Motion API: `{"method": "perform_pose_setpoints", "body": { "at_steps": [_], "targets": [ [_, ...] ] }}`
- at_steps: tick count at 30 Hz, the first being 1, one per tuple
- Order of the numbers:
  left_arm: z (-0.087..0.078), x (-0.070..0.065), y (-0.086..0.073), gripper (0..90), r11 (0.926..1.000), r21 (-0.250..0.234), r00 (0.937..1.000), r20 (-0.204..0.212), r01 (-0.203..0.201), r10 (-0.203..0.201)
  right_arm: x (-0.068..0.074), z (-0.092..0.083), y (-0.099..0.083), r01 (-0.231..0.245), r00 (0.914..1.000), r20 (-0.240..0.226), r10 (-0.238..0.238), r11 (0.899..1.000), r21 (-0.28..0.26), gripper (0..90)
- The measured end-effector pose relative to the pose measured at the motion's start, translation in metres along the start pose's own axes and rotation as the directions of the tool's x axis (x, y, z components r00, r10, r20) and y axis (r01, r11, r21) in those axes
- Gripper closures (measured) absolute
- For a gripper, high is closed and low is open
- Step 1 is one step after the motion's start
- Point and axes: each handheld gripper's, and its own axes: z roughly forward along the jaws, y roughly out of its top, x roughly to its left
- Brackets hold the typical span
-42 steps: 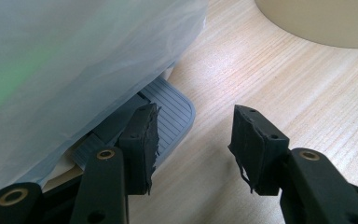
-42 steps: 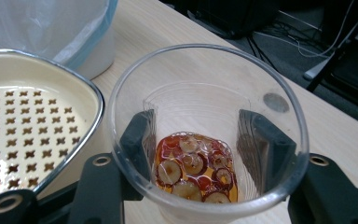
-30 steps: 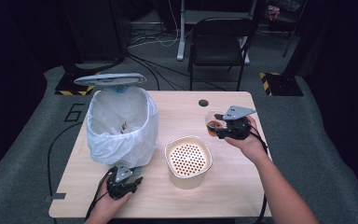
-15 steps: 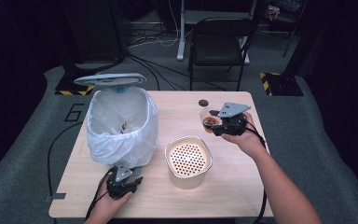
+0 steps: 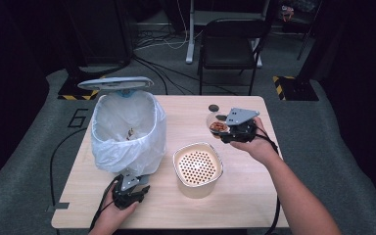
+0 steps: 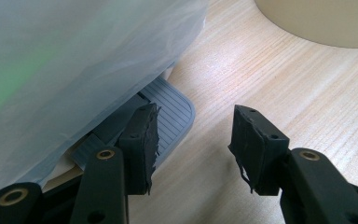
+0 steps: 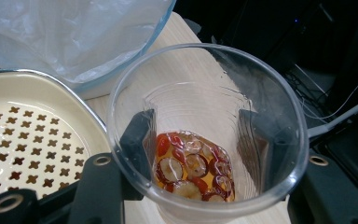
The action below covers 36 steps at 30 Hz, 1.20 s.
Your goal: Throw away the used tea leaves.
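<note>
The right gripper (image 5: pixel 221 129) was clamped on a clear plastic cup (image 5: pixel 216 124), its two black jaws pressing the cup's walls from either side, and the cup was held up off the table (image 5: pixel 254 188). At the bottom of the cup sat red fruit slices (image 7: pixel 191 169) in a little amber liquid. So the cup was picked up, but it looked as though nothing had been tipped out yet.

Below and to the near left of that gripper stood a cream pot with a perforated strainer (image 5: pixel 197 166) in its top. I could see no slices on the strainer's holes. Farther off on the same side was the bin (image 5: pixel 127 132), lined with a white bag, its lid (image 5: pixel 115 83) standing open.

The left gripper (image 5: pixel 129 188) was low at the foot of the bin. Its jaws stood apart with nothing between them, and one jaw lay on the grey ribbed pedal (image 6: pixel 170 114), apparently pressing it to keep the lid up.

I judged the job to be at an early-to-middle stage: bin opened, cup in hand. Straining the contents over the pot, dropping the slices in the bin and setting the cup down all seemed left to do.
</note>
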Motion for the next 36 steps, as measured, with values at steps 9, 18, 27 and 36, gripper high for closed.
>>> {"method": "perform_pose_setpoints", "body": {
  "at_steps": [9, 18, 27, 36],
  "targets": [
    [0.001, 0.0, 0.0, 51.0, 1.0, -0.009, 1.0, -0.003, 0.002, -0.002, 0.011, -0.004, 0.008, 0.113, 0.9935, 0.012, -0.113, 0.994, 0.004, 47.5],
    [0.001, -0.001, 0.0, 51.0, 1.0, -0.007, 1.0, -0.009, 0.002, -0.002, 0.031, -0.007, 0.014, 0.272, 0.9622, 0.018, -0.272, 0.962, 0.004, 48.1],
    [0.0, 0.0, 0.0, 51.0, 1.0, 0.002, 1.0, -0.002, -0.002, 0.002, 0.052, -0.011, 0.019, 0.44, 0.8959, 0.053, -0.441, 0.897, 0.036, 48.3],
    [0.0, 0.0, 0.0, 51.0, 1.0, 0.001, 1.0, -0.002, -0.002, 0.002, 0.073, -0.008, 0.024, 0.6, 0.7913, 0.066, -0.608, 0.793, 0.109, 48.3]
  ]
}}
